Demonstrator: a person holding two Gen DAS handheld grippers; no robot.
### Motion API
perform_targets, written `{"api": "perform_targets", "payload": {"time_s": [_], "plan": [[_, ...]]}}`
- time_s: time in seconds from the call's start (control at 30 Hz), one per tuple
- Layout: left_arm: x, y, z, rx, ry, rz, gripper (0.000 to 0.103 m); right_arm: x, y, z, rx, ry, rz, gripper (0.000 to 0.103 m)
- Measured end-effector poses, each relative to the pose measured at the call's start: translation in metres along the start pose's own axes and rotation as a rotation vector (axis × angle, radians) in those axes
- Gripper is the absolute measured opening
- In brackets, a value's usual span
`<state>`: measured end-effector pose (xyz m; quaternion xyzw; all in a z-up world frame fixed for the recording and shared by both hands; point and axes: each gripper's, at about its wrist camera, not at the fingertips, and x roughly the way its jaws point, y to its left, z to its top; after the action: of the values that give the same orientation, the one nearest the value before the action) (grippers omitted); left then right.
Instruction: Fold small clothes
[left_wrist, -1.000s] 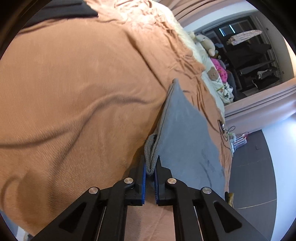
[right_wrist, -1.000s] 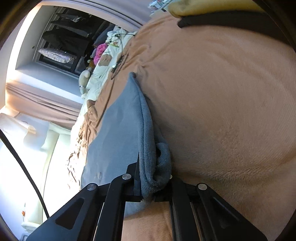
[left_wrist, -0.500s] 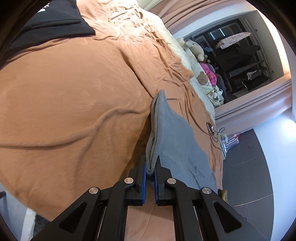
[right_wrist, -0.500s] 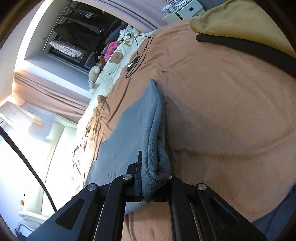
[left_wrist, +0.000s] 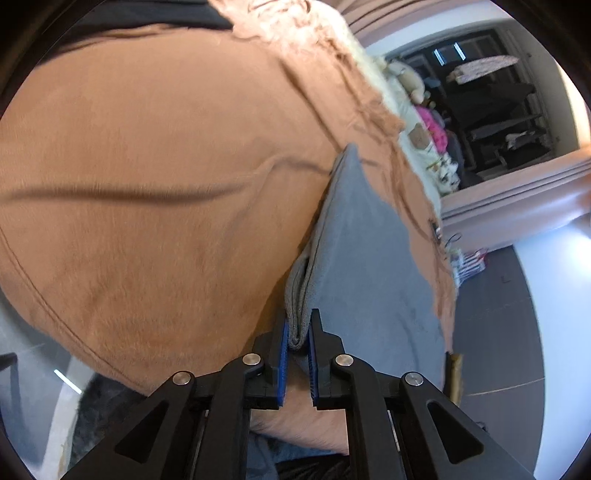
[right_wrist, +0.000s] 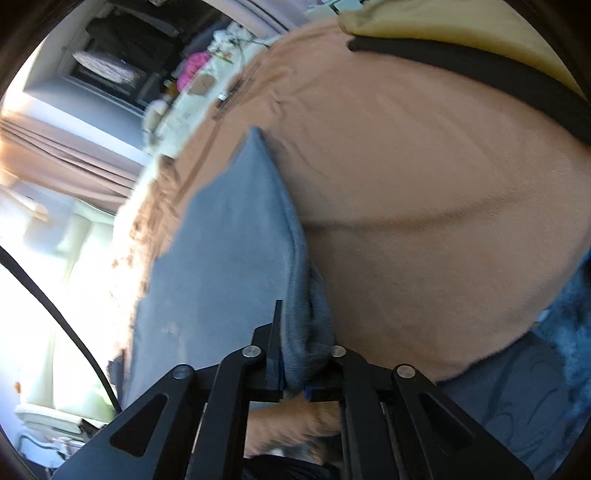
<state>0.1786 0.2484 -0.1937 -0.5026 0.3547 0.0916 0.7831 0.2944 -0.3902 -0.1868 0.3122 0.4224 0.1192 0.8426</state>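
A grey folded garment lies on the brown bed blanket, running away from me towards the far side. My left gripper has the garment's near folded corner between its blue pads. Its jaws are opening, and the cloth still touches both pads. In the right wrist view the same grey garment stretches away over the blanket. My right gripper holds a thick bunched corner of it; its jaws are opening too, and the cloth fills the gap and hides the right fingertip.
The blanket's near edge hangs over a dark rug and grey floor. A black garment lies at the far end of the bed. A yellow and black piece lies to the right. Soft toys and an open wardrobe are behind.
Both grippers have drawn back towards the bed's near edge with the grey garment, so the blanket hem and floor now show. The gap between each pair of pads has widened slightly.
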Motion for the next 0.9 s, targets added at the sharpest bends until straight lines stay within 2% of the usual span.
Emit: {"api": "perform_targets", "payload": {"time_s": [0.03, 0.07, 0.1, 0.13, 0.17, 0.33, 0.5, 0.7, 0.73, 0.9], "plan": [[0.003, 0.001, -0.002, 0.004, 0.008, 0.005, 0.014, -0.002, 0.0, 0.002, -0.008, -0.01, -0.032, 0.021], [0.005, 0.002, -0.003, 0.003, 0.014, -0.004, 0.027, -0.006, -0.001, 0.005, -0.015, -0.03, -0.07, 0.031], [0.006, 0.003, -0.004, -0.002, 0.016, -0.021, 0.043, -0.01, -0.001, 0.006, -0.017, -0.053, -0.087, 0.052], [0.006, 0.004, -0.005, -0.006, 0.014, -0.037, 0.05, -0.016, -0.001, 0.009, -0.015, -0.08, -0.105, 0.062], [0.006, 0.005, -0.006, -0.004, 0.01, -0.046, 0.053, -0.022, -0.003, 0.013, -0.014, -0.104, -0.118, 0.062], [0.012, 0.007, -0.005, -0.014, 0.014, -0.07, 0.053, -0.036, 0.014, 0.024, -0.083, -0.159, -0.108, 0.062], [0.014, 0.012, -0.004, -0.024, 0.001, -0.088, 0.051, -0.023, 0.061, 0.018, -0.228, -0.177, -0.111, 0.062], [0.015, 0.021, -0.001, -0.037, 0.001, -0.092, 0.03, 0.005, 0.102, 0.0, -0.37, -0.172, -0.088, 0.061], [0.016, 0.023, 0.0, -0.041, 0.001, -0.095, 0.027, 0.008, 0.098, -0.005, -0.388, -0.165, -0.08, 0.061], [0.015, 0.03, 0.001, -0.049, 0.001, -0.115, 0.013, 0.044, 0.126, -0.016, -0.494, -0.089, -0.062, 0.061]]}}
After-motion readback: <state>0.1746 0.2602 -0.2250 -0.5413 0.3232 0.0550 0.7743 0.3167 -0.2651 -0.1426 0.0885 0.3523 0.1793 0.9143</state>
